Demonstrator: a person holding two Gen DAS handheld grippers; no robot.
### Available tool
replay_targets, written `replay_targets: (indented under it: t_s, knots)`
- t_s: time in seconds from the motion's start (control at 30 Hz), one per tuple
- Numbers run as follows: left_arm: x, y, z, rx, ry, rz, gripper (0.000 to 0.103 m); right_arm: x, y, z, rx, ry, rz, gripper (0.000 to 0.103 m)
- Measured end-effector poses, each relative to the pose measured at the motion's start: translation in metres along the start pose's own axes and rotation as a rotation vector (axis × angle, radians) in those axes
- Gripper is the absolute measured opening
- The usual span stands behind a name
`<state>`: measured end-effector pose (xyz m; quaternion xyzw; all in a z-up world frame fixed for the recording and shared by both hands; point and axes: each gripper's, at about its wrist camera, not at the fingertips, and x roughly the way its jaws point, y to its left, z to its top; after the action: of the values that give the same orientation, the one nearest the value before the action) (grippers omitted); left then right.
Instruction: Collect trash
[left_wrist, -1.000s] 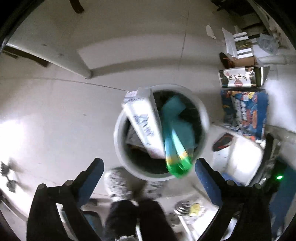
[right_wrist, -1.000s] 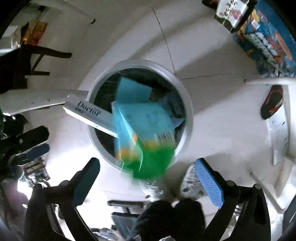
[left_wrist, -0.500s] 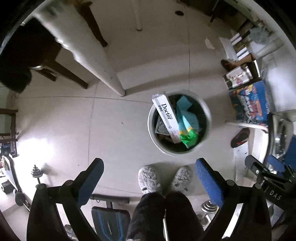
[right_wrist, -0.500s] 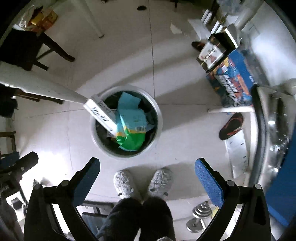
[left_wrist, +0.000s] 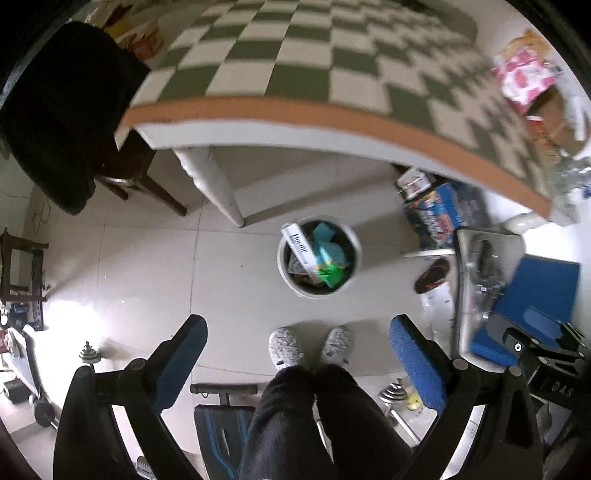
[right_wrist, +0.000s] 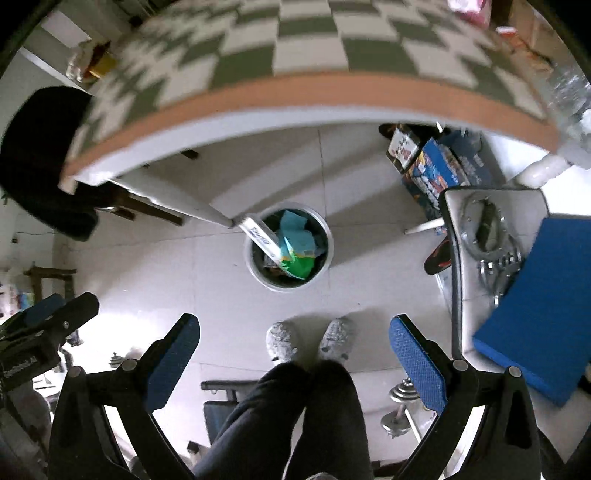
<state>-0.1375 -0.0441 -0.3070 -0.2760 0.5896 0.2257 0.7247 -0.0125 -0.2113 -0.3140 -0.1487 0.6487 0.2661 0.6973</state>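
Standing on the floor well ahead of both grippers, the white trash bin (left_wrist: 318, 258) (right_wrist: 289, 251) holds a green packet (left_wrist: 332, 273) and a long white box (left_wrist: 299, 245). The left gripper (left_wrist: 297, 363) and right gripper (right_wrist: 293, 360) are spread wide, empty, high above it beside the checkered table (left_wrist: 295, 66).

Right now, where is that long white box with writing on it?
The white box sticks up from the left side of the trash bin on the floor, beside the table leg, ahead of the slippers.
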Motion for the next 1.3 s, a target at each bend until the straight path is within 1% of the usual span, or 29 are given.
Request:
replay_targets:
  t_s: [0.1,0.27,0.47,0.57,0.77,0.9,1.03,1.3]
  knots:
    - [-0.043,-0.009,-0.005,0.021,-0.033,-0.033,0.101,-0.049,-0.001,-0.007,-0.008,-0.017,0.026,0.103]
    - [-0.097,-0.015,-0.012,0.019,-0.077,-0.096,0.101,-0.122,-0.005,-0.018,-0.028,-0.048,0.07,0.103]
    - [-0.146,-0.024,-0.013,-0.005,-0.107,-0.198,0.101,-0.183,-0.004,-0.022,-0.035,-0.062,0.133,0.103]
    - [-0.171,-0.027,-0.015,-0.002,-0.133,-0.23,0.101,-0.211,-0.002,-0.025,-0.054,-0.078,0.161,0.103]
    - [-0.205,-0.029,-0.019,0.015,-0.178,-0.262,0.101,-0.243,0.004,-0.027,-0.078,-0.092,0.201,0.103]
    - [-0.218,-0.03,-0.024,0.031,-0.199,-0.268,0.101,-0.255,0.006,-0.027,-0.087,-0.09,0.224,0.103]
    - [-0.222,-0.033,-0.026,0.036,-0.202,-0.278,0.103,-0.263,0.005,-0.028,-0.092,-0.092,0.231,0.103]
    - [-0.227,-0.034,-0.029,0.043,-0.206,-0.282,0.103,-0.272,0.008,-0.026,-0.108,-0.093,0.239,0.103]
